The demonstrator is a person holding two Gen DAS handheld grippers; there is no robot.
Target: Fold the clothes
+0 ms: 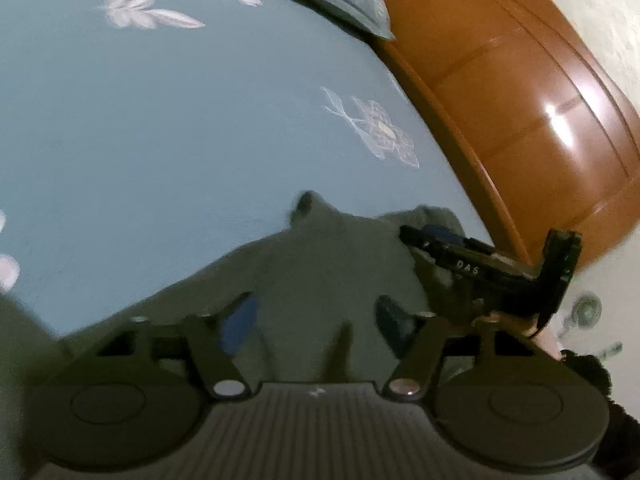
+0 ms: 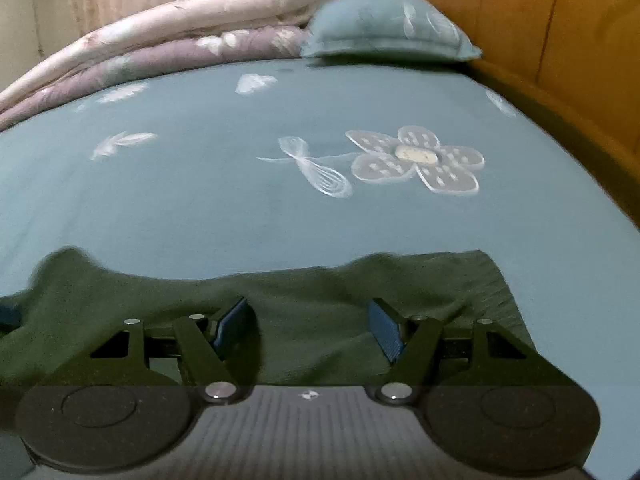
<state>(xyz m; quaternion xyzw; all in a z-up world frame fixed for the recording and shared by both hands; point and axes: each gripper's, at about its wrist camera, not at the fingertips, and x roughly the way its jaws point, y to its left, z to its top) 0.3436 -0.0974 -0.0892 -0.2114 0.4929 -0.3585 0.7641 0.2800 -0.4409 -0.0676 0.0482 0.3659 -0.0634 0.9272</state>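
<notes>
A: Left wrist view first. Where is the garment [image 1: 320,264]?

B: On the bed sheet [image 1: 168,128], low in the frame, right under the left gripper [image 1: 316,322]. It is dark green, and one peak of cloth pokes up toward the middle of the sheet.

A: And the fingers?

B: Apart, with cloth between them but no pad pressing on it that I can see. The picture is blurred, so I read it as a gripper poised over the fabric, not clamped. The right gripper [image 1: 404,234] shows at the right, above the garment's far part near the headboard [image 1: 520,92]. Its jaws I cannot judge from here.

A: Why both over the same piece?

B: My guess: each takes one end of an edge, so the fold stays straight.

A: Right wrist view?

B: The right gripper [image 2: 312,328] hangs over the garment [image 2: 320,284], blue pads well apart, nothing pinched. The cloth's far edge runs across the frame, wavy, with a bump at the left.

A: So its long axis?

B: Across this view, left to right, parallel to the pillow [image 2: 384,28] end of the bed. Which end is collar or hem I cannot tell.

A: The blankets [image 2: 168,36]?

B: Stacked beyond, well apart.
</notes>
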